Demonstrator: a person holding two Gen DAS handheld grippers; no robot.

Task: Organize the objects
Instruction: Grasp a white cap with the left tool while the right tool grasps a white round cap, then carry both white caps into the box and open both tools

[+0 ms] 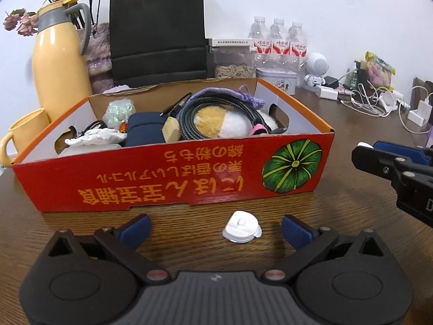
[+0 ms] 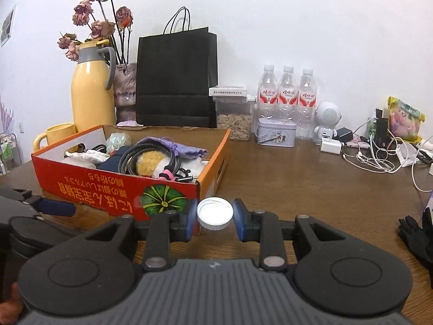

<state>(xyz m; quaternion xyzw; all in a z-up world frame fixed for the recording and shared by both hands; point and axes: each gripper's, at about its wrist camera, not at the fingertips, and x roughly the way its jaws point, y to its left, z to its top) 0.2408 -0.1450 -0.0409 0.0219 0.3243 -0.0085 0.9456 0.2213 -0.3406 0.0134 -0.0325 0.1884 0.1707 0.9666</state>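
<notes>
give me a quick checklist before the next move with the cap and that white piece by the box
1. Right gripper shut on the white bottle cap: ok.
2. Cap lifted clear of the table: cannot tell.
3. Left gripper open wide enough: ok.
4. Small white piece lying between the left fingers, untouched: ok.
5. Free spot in the red box for the cap: cannot tell, it looks crowded.
6. Grippers apart from each other: ok.

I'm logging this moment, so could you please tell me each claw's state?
Left claw: open, around a small white piece on the table.
Right claw: shut on a white bottle cap.
</notes>
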